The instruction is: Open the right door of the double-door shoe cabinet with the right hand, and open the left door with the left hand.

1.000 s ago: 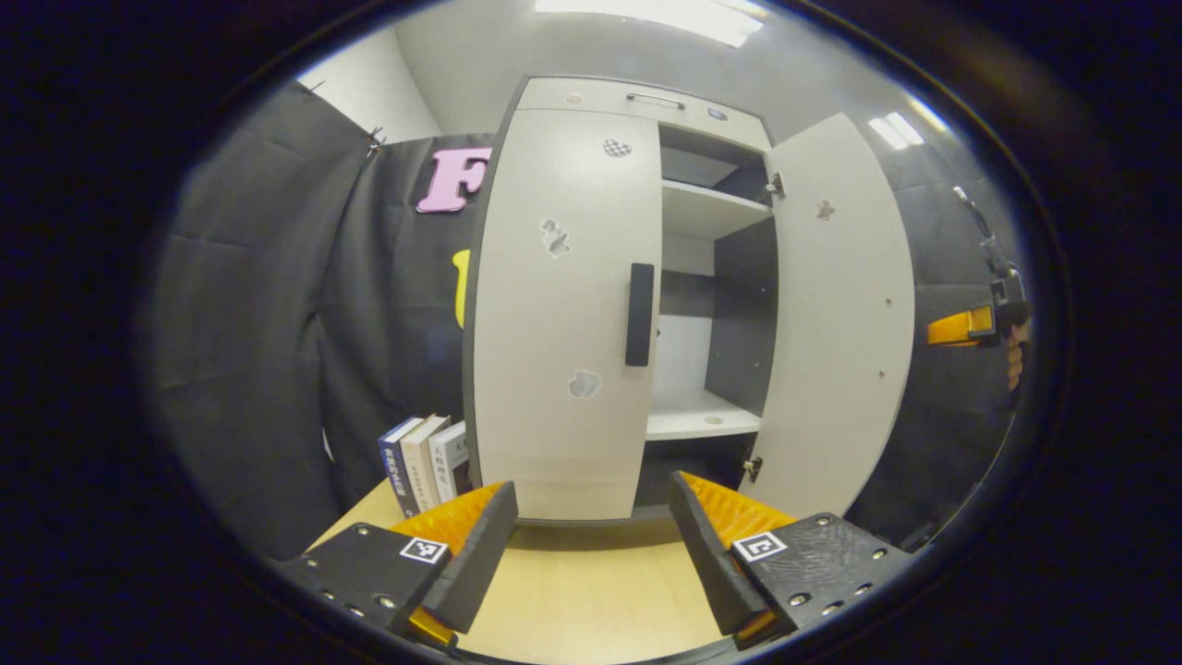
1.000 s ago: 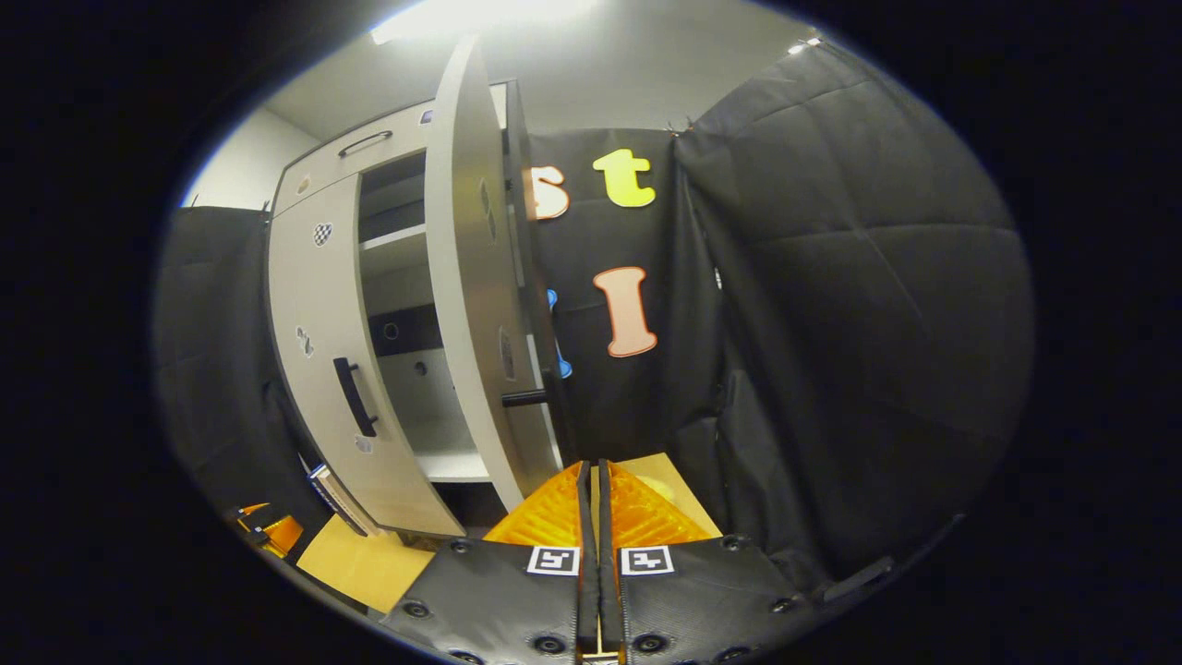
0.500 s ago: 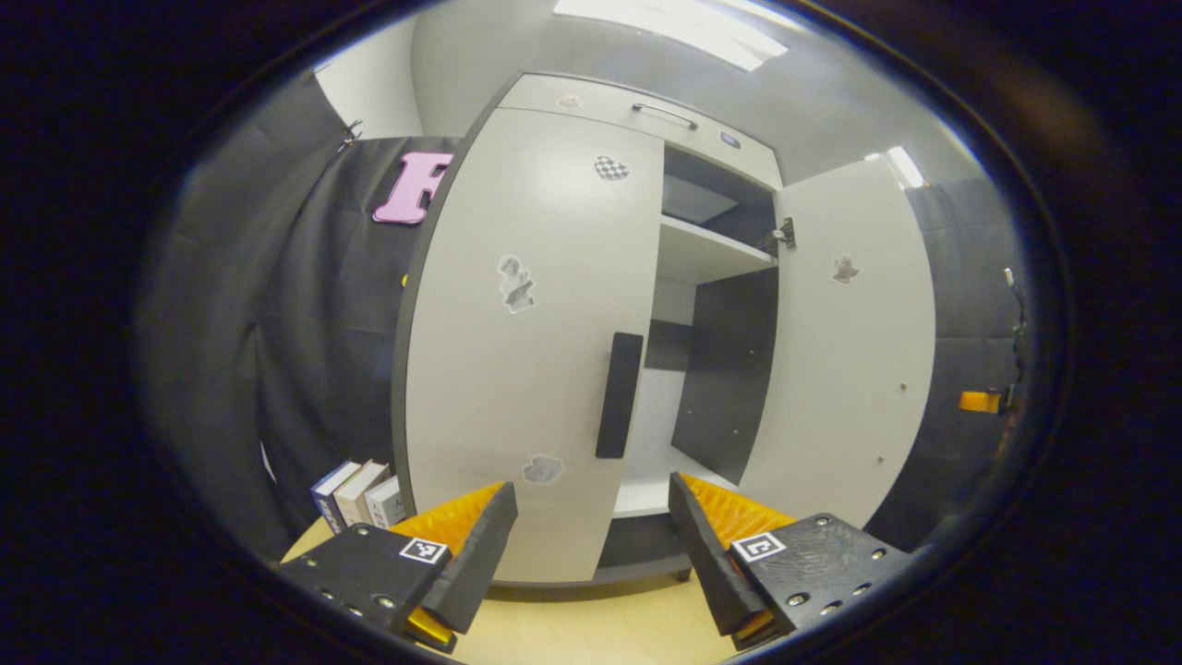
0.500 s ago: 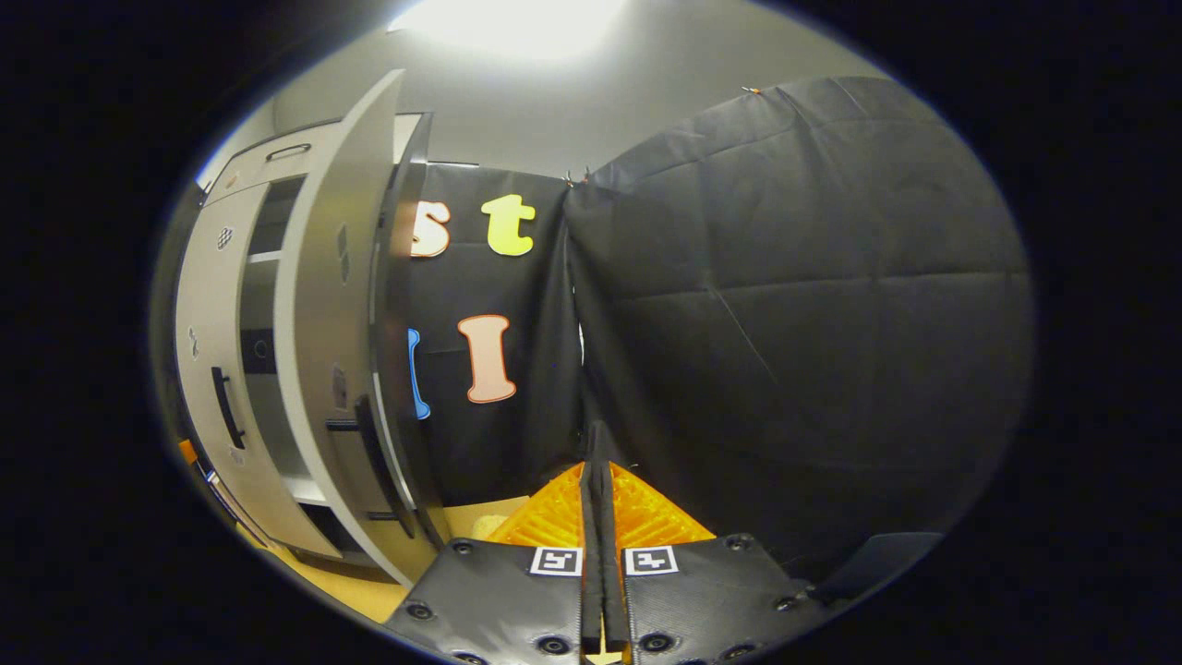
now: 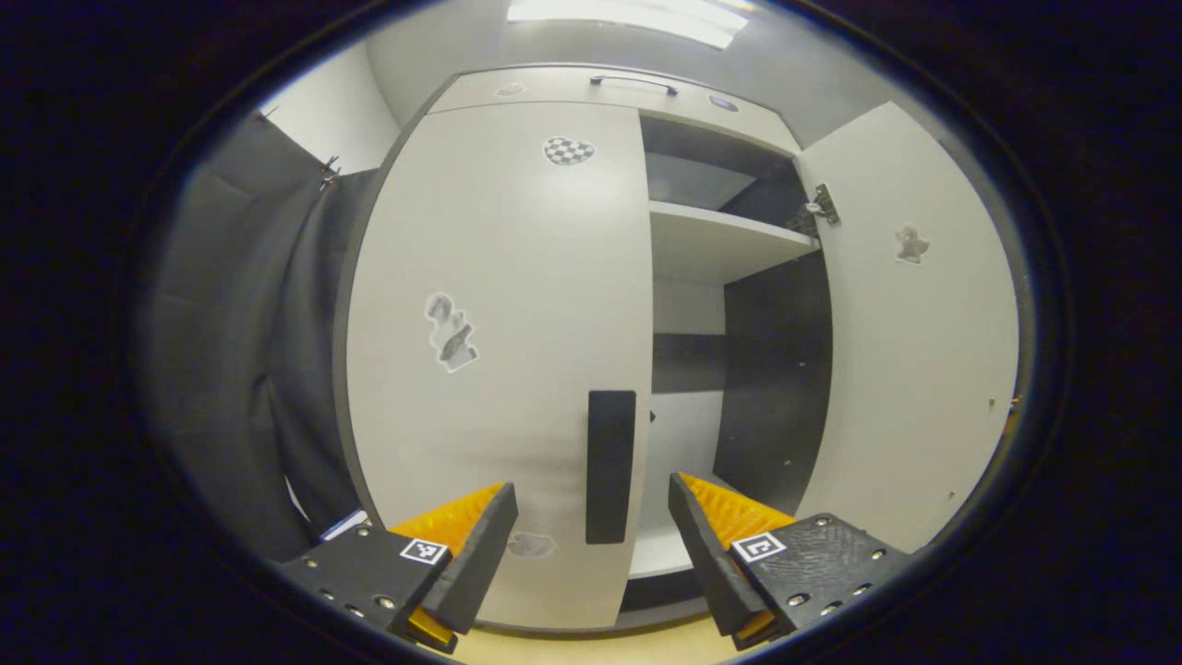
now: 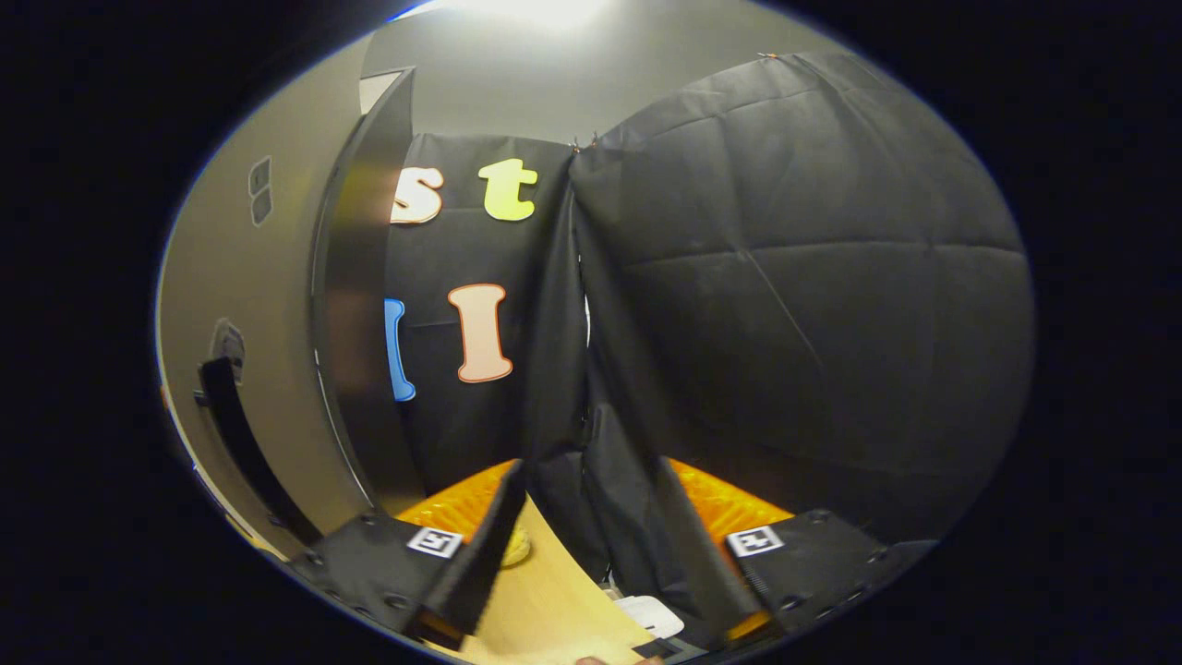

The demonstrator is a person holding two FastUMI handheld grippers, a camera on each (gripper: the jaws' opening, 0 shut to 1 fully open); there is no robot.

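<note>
The pale shoe cabinet stands close in the left gripper view. Its left door [image 5: 499, 277] is closed, with a dark vertical handle [image 5: 610, 466] at its right edge. My left gripper [image 5: 591, 545] is open, and the handle shows between its fingertips, a little beyond them and untouched. The right door [image 5: 914, 369] stands swung open, baring the shelves [image 5: 720, 240]. In the right gripper view that open right door [image 6: 249, 305] fills the left side, outer face and dark handle [image 6: 245, 453] showing. My right gripper [image 6: 591, 554] is open, holds nothing and is right of the door.
A drawer front with a metal pull [image 5: 633, 85] tops the cabinet. Black cloth walls [image 6: 794, 277] close in behind and to the right. The wooden tabletop [image 6: 545, 600] lies under the right gripper, with a small white object [image 6: 646, 614] on it. A book corner [image 5: 342, 526] peeks beside the cabinet.
My left gripper has come much closer to the left door, bringing its handle between the fingertips. My right gripper, shut before, has opened; the right door has swung wider.
</note>
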